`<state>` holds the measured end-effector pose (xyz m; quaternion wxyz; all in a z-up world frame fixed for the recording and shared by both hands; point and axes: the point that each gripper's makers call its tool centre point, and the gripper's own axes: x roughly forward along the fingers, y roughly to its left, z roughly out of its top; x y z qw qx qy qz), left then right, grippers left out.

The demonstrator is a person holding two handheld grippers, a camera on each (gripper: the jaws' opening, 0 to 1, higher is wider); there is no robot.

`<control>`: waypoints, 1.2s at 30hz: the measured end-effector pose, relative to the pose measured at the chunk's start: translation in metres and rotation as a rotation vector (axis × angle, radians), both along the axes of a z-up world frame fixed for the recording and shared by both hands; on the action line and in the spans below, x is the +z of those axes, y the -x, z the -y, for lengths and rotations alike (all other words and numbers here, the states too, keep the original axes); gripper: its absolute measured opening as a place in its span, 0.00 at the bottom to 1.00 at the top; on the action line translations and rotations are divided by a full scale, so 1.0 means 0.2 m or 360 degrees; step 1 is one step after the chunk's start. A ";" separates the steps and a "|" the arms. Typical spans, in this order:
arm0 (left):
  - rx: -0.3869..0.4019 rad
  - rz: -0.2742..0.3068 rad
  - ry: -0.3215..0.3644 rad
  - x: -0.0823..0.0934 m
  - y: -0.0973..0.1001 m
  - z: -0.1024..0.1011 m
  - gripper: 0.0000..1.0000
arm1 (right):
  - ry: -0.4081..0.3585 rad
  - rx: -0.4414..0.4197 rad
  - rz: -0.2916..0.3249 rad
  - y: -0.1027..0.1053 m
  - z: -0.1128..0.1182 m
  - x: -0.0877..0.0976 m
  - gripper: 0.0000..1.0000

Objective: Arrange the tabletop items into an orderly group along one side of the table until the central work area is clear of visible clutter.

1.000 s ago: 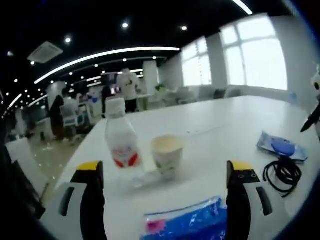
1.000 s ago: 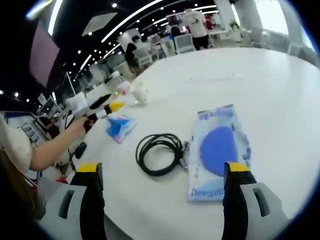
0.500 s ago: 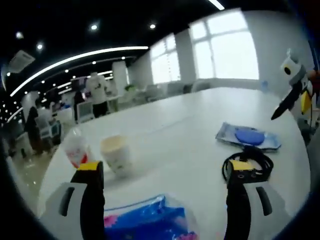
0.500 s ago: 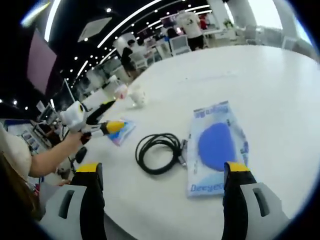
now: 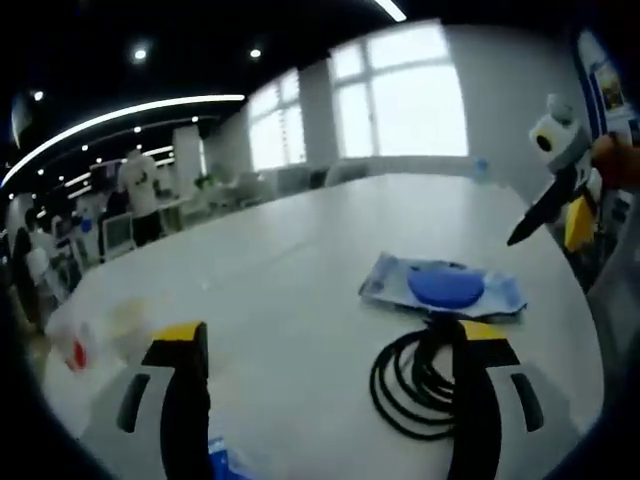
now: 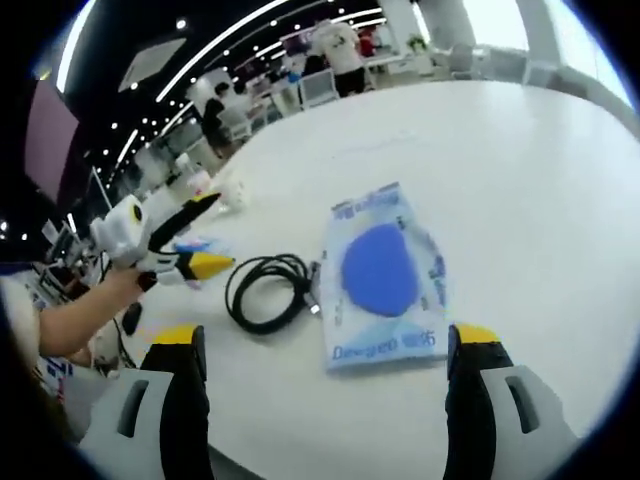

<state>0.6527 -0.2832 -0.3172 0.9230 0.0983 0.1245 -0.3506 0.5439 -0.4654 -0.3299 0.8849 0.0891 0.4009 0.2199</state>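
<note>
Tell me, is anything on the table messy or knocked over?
Nothing is spilled or broken. The black cable lies in a loose coil, one end touching the blue packet, both out in the open part of the white table. The bottle and cup look upright but blurry.

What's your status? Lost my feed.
Left gripper open, right gripper open, both empty. Black cable coiled beside blue packet, mid-table, untouched. Nothing blocking.
</note>
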 end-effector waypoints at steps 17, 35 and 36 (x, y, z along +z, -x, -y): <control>-0.0176 -0.0064 0.0042 -0.02 -0.14 0.34 0.93 | -0.0023 -0.0249 -0.0229 0.05 0.10 -0.17 0.90; -0.0217 -0.0176 -0.0006 -0.14 -0.31 0.50 0.68 | -0.0078 -0.0387 -0.0346 0.07 0.04 -0.22 0.51; -0.0226 -0.0173 -0.0012 -0.15 -0.31 0.50 0.67 | -0.0088 -0.0394 -0.0346 0.07 0.04 -0.22 0.48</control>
